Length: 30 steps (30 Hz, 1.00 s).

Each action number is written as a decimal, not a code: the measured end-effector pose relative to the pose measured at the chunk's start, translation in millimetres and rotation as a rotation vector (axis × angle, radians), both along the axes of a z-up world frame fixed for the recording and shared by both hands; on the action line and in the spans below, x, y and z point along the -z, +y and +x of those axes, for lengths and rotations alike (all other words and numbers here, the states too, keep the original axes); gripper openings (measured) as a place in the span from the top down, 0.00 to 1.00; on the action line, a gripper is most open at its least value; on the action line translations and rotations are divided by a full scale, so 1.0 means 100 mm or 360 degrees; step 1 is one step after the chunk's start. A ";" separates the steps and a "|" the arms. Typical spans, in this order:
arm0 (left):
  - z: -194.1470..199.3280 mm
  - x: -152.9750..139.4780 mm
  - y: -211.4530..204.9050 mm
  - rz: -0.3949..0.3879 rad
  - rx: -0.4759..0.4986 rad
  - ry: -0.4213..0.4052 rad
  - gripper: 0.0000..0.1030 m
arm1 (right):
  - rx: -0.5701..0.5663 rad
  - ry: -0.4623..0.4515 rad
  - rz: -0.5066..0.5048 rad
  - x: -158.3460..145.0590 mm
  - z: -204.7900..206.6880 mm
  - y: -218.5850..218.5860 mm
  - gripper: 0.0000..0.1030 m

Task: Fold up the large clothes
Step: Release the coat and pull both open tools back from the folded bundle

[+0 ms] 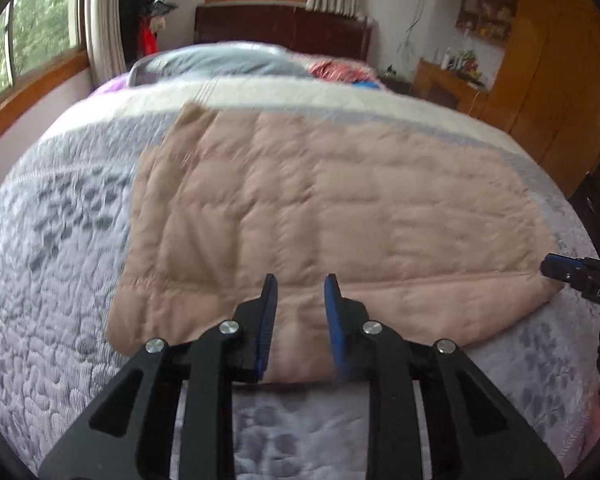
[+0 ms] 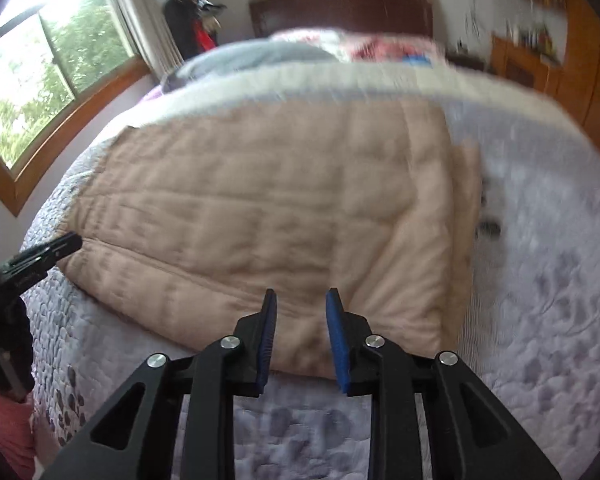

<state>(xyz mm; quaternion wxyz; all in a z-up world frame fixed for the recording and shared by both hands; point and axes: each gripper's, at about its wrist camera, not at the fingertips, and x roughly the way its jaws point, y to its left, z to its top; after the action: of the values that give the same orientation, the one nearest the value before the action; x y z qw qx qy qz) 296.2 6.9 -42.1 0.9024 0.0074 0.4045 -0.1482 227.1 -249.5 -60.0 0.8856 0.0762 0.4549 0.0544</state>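
Observation:
A beige quilted garment [image 1: 320, 216] lies folded flat in a rough rectangle on the bed; it also shows in the right wrist view [image 2: 268, 216]. My left gripper [image 1: 300, 284] is open and empty, held just above the garment's near edge. My right gripper [image 2: 300, 298] is open and empty above the garment's near right part. The right gripper's tip shows at the right edge of the left wrist view [image 1: 560, 268]. The left gripper's tip shows at the left of the right wrist view [image 2: 56, 248]. A second layer edge shows along the garment's right side [image 2: 466, 208].
The bed has a grey-lilac patterned quilt [image 1: 60, 280] with a white band [image 1: 260, 96] near the pillows [image 1: 220, 62]. A dark headboard [image 1: 280, 26] stands behind. Windows are at the left [image 1: 32, 36]. Wooden cabinets [image 1: 540, 80] stand at the right.

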 end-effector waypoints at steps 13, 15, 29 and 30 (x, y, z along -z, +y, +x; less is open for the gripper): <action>0.14 0.46 -0.64 0.0078 0.0031 0.0027 0.74 | 0.0038 0.0046 -0.0044 0.35 0.35 0.55 0.74; 0.14 0.51 -0.61 0.0072 0.0034 0.0039 0.74 | 0.0052 0.0031 -0.0080 0.44 0.36 0.60 0.74; 0.06 -0.02 0.03 -0.0119 -0.0003 0.0036 0.44 | 0.0124 -0.0180 0.0077 -0.12 0.12 0.12 0.35; 0.10 -0.10 0.20 -0.0135 -0.0034 0.0025 0.40 | 0.0164 -0.0201 0.0079 -0.21 0.10 -0.04 0.29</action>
<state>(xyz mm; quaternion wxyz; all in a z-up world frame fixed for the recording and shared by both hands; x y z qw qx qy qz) 305.7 27.3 -32.5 0.9003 -0.0365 0.4048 -0.1556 237.2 -253.4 -39.2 0.9120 0.1179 0.3921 0.0247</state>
